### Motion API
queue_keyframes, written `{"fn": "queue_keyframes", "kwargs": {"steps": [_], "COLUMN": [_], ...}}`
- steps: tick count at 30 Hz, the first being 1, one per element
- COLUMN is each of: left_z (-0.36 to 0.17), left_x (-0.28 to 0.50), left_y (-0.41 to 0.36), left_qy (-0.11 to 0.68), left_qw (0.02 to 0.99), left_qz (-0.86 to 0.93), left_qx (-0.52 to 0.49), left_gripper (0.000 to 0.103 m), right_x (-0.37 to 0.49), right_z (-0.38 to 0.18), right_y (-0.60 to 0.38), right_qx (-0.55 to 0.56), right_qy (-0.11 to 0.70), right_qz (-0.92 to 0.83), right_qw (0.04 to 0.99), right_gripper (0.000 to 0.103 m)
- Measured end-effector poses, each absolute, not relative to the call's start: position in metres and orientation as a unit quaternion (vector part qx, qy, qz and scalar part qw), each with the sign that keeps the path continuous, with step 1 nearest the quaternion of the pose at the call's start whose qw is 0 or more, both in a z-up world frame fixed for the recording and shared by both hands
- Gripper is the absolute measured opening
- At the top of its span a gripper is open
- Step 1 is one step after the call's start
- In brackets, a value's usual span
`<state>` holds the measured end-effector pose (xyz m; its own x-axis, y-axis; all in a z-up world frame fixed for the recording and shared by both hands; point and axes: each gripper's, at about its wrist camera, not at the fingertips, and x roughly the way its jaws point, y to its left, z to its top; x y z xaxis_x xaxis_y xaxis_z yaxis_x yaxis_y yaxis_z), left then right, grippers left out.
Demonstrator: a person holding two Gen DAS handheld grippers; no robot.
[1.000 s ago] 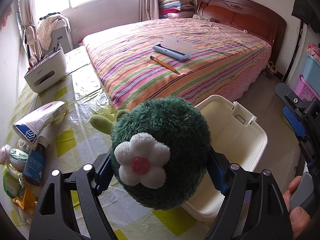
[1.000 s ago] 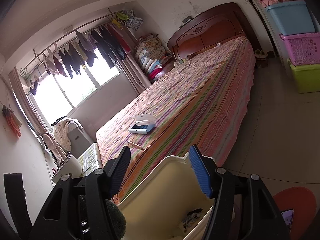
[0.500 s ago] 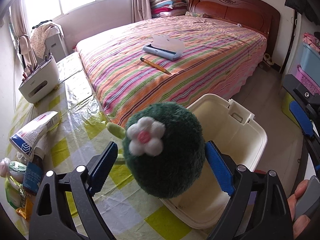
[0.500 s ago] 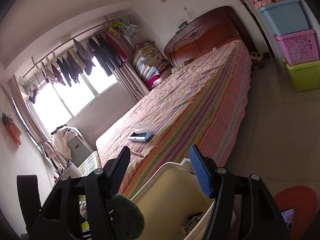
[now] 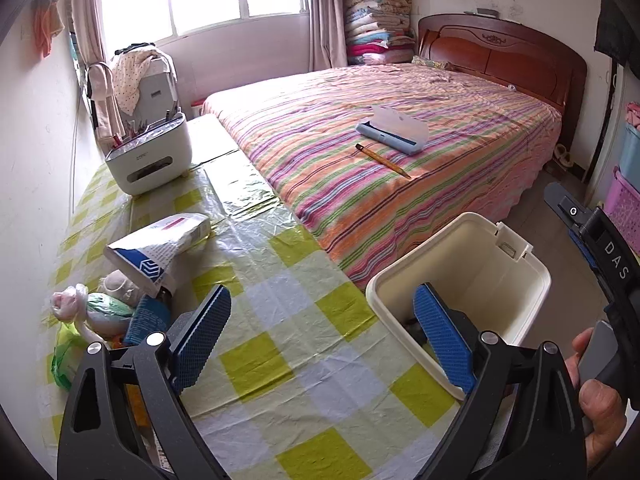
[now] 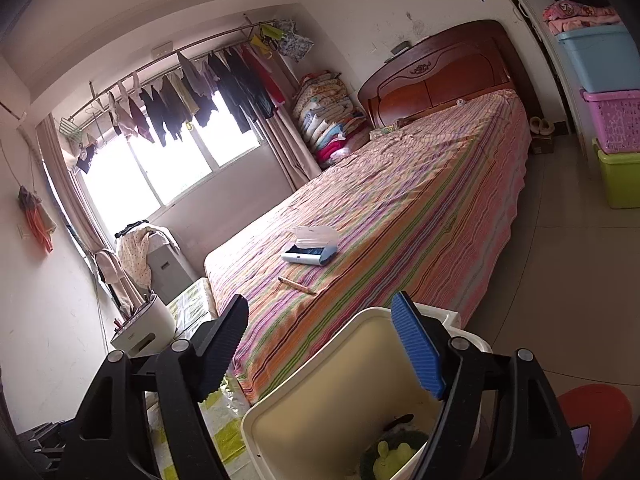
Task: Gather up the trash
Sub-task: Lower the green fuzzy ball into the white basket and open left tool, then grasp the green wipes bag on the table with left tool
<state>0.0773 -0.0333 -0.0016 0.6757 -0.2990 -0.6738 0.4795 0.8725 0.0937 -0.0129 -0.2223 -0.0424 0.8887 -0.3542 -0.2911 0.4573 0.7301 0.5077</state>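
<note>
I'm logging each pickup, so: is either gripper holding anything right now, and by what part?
Nothing is held. The left gripper and right gripper are both empty, jaws opening; the green plush toy lies in the bin.

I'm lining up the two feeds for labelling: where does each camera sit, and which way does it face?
Left wrist: on the left gripper, above the checked table, facing the bed and white bin; its opening, empty jaws and the other hand show.
Right wrist: on the right gripper, over the bin, facing the window; only its opening, empty jaws show.
Shared: bin, bed, pencil, blue case.
</note>
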Motion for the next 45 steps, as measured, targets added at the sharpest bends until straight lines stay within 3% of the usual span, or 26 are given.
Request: {"fn": "queue_keyframes", "kwargs": {"steps": [12, 21, 34, 35, 39, 45], "left_z": [0.013, -0.006, -0.058, -0.061, -0.066, -0.058], "left_x": [0.092, 0.130, 0.182, 0.185, 0.185, 0.177], "left_y": [0.110, 0.207, 0.238, 0.239, 0.248, 0.248], "left_qy": [0.325, 0.382, 0.467, 0.470, 0.478, 0.456], "left_qw": [0.934, 0.920, 0.883, 0.881, 0.877, 0.889], "left_qz": [-0.095, -0.052, -0.034, -0.032, -0.047, -0.043], "left_qx": [0.115, 0.061, 0.041, 0.034, -0.003, 0.001], "left_gripper": [0.092, 0.092, 0.091, 0.089, 0.054, 0.038], "right_x": [0.017, 0.027, 0.034, 0.035, 0.036, 0.047], "right_z": [-0.039, -0.040, -0.045, -0.045, -0.045, -0.043], "right_y": [-0.173, -0.158, -0.142, -0.141, -0.136, -0.122], "right_qx": [0.220, 0.202, 0.185, 0.183, 0.175, 0.167], "right_qy": [0.131, 0.147, 0.161, 0.162, 0.165, 0.177], "right_qz": [-0.176, -0.165, -0.151, -0.150, -0.140, -0.099], "right_qw": [0.951, 0.954, 0.958, 0.958, 0.960, 0.965], "right_gripper": [0.072, 0.073, 0.073, 0.073, 0.073, 0.073]}}
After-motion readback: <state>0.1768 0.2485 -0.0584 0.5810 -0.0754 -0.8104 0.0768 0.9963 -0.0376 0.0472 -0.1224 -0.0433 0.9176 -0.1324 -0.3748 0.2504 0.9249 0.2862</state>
